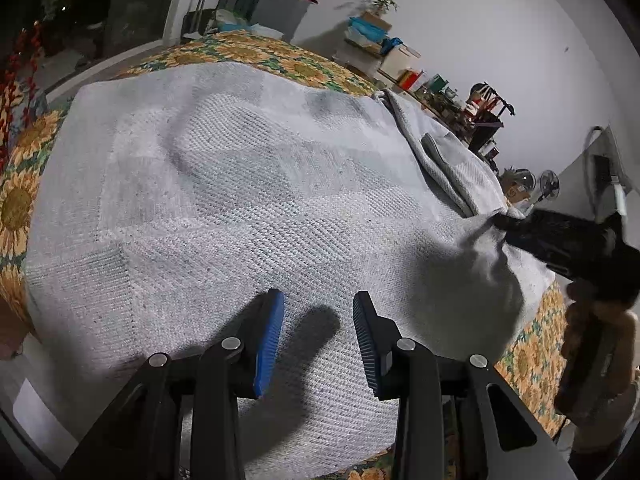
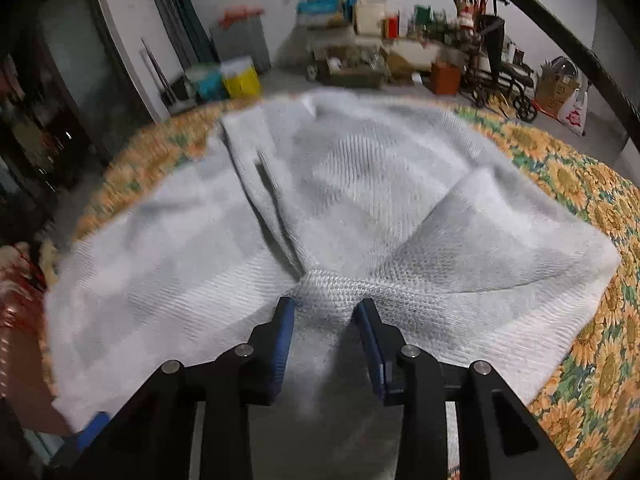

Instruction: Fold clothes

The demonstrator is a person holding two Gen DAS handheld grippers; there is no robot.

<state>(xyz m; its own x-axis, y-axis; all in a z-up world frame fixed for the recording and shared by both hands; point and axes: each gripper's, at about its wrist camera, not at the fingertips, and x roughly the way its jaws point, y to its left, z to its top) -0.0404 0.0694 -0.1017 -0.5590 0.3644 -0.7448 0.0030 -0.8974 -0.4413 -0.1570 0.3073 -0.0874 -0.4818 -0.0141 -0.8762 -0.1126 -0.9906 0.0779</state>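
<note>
A pale grey knitted garment [image 1: 240,200] lies spread over a table with a sunflower-print cloth [image 1: 256,54]. My left gripper [image 1: 318,300] is open just above the garment's near edge, with nothing between its blue pads. My right gripper [image 2: 326,306] holds a bunched fold of the same garment [image 2: 360,184] between its blue pads, and the fabric fans out from that pinch. In the left wrist view the right gripper [image 1: 504,222] shows at the right, lifting the garment's edge into a raised fold.
The sunflower cloth [image 2: 580,184] shows bare around the garment, widest at the right. Beyond the table stand cluttered shelves [image 2: 360,20], boxes, a yellow bin [image 2: 240,80] and a wheeled cart [image 2: 500,76]. The table's edge runs close on the left [image 1: 24,340].
</note>
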